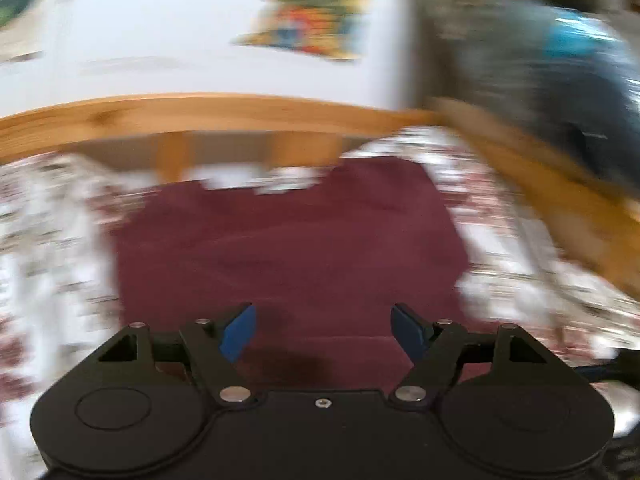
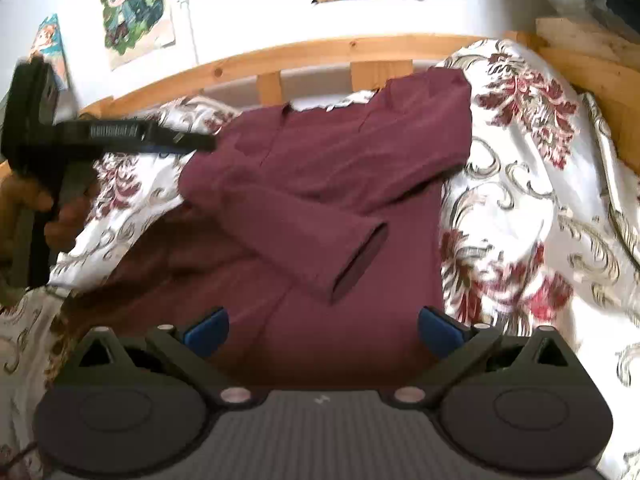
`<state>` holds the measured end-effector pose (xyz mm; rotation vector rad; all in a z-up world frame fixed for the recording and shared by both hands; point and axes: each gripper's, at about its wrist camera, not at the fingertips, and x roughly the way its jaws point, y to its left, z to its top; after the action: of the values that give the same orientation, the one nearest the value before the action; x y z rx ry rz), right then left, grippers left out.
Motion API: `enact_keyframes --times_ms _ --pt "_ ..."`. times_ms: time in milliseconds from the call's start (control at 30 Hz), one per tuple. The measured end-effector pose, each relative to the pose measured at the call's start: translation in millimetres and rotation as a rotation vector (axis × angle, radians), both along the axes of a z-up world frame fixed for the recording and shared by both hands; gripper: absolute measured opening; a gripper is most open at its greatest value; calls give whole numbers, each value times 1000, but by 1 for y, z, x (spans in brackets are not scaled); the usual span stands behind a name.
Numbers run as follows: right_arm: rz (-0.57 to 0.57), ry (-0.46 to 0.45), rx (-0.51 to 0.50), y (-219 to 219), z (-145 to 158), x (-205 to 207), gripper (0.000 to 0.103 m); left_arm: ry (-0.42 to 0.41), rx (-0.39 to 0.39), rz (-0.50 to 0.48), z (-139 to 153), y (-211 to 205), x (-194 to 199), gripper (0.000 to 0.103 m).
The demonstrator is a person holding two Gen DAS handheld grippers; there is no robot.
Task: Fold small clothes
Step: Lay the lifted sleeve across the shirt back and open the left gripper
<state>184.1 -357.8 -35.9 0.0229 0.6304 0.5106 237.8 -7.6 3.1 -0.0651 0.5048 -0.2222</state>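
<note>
A maroon top (image 2: pixel 320 184) is lying spread on the floral bedspread (image 2: pixel 520 184), its collar end toward the wooden bed rail (image 2: pixel 248 60). One sleeve (image 2: pixel 304 236) is lying folded across the body, cuff opening facing the right gripper (image 2: pixel 322 330), which is hovering over the hem with its blue pads well apart, holding nothing. The left gripper (image 1: pixel 323 332) is also hanging above the top, jaws spread and empty; its view is blurred. Cartoon posters (image 2: pixel 134 12) are hanging on the wall above the rail.
</note>
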Motion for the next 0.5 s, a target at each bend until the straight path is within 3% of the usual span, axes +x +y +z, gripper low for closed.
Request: enact_keyframes --times_ms 100,167,233,367,433,467,500 --pt "-29 7 31 1 2 15 103 20 13 182 -11 45 16 71" --pt "-42 19 55 2 1 24 102 53 -10 247 -20 72 29 64" --pt "-46 19 61 4 -1 33 94 101 -53 286 -26 93 41 55" --pt "-75 55 72 10 -8 54 84 182 -154 267 -35 121 61 50" --pt "-97 93 104 12 -13 64 75 223 -192 239 -38 124 71 48" --pt "-109 107 116 13 -15 68 72 243 -201 233 -41 124 75 41" --pt "-120 120 126 14 -17 72 63 262 -205 228 -43 124 81 26"
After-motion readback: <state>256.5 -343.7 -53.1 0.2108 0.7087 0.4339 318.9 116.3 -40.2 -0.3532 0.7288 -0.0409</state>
